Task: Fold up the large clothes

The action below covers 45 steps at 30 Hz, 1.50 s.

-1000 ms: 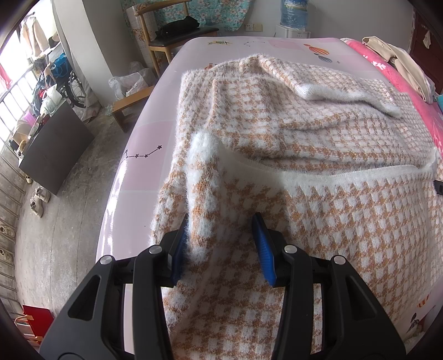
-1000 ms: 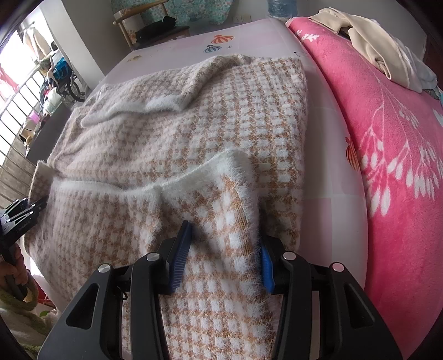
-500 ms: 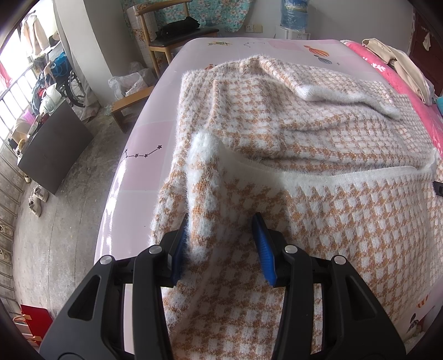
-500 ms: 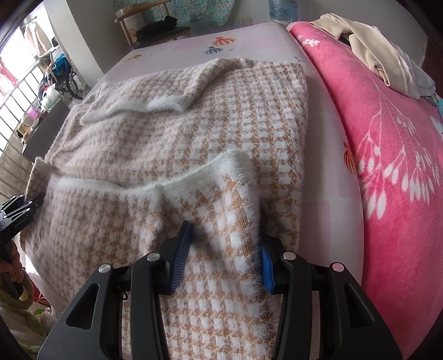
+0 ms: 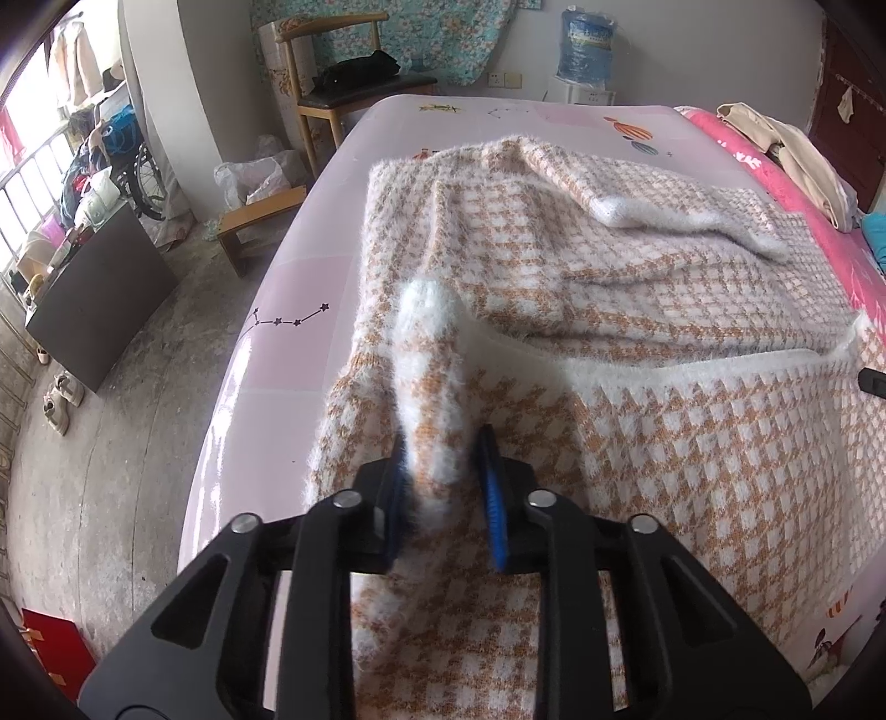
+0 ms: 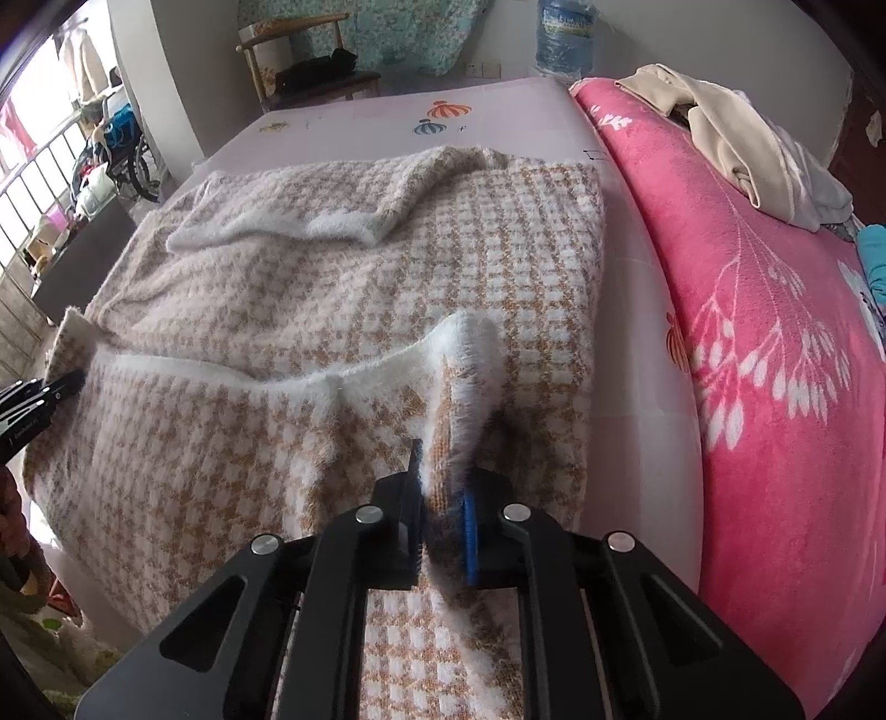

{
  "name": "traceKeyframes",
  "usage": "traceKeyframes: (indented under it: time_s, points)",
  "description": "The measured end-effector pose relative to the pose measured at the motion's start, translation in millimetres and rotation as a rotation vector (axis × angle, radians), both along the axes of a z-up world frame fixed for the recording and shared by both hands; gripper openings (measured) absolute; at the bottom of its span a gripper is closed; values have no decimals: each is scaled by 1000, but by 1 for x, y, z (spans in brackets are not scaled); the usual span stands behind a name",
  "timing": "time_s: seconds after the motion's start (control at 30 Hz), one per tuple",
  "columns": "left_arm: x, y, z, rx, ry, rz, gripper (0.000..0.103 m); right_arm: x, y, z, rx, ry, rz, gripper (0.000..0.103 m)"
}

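Observation:
A fuzzy orange-and-white houndstooth sweater (image 5: 637,277) lies spread on the pink bed, one sleeve folded across its far part; it also shows in the right wrist view (image 6: 332,288). My left gripper (image 5: 443,476) is shut on the sweater's white-trimmed hem corner at the left side. My right gripper (image 6: 443,493) is shut on the hem corner at the right side. The hem between them is folded back, white band (image 5: 692,365) showing. The left gripper's tip (image 6: 39,393) shows at the left edge of the right wrist view.
A pink floral blanket (image 6: 775,332) covers the bed's right side, with beige clothes (image 6: 736,144) piled on it. A wooden chair (image 5: 354,83) and water bottle (image 5: 587,50) stand beyond the bed. The bed edge (image 5: 243,387) drops to a concrete floor at left.
Both grippers have closed on the hem corners; the jaws were wide around the fabric before and now pinch it. The hem has lifted slightly.

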State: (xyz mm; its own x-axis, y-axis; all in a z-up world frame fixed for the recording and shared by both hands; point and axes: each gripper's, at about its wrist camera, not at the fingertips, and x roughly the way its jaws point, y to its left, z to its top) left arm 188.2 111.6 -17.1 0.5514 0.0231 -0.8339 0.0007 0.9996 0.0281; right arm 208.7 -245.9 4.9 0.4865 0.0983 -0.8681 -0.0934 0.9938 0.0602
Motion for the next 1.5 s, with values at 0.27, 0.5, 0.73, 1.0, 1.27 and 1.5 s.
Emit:
traceKeyframes:
  time_s: [0.27,0.5,0.73,1.0,1.27,1.5]
  points:
    - [-24,8,34,-9,-106,-3,8,-19,-4,30,45,-102,-18,8]
    - [-21,17,29,-19,-85,8,8,-14,-8,23,76,-77,-17,8]
    - [-8,4,13,-2,-40,12,8,-6,-5,7,64,-18,-19,8]
    - [-4,-3,8,31,-4,-7,11,0,-4,-1,54,15,-19,10]
    - [-2,-3,7,12,29,-10,15,2,-8,-5,74,37,-31,20]
    - [-2,-7,-1,44,52,-21,22,5,-5,-7,63,46,-18,28]
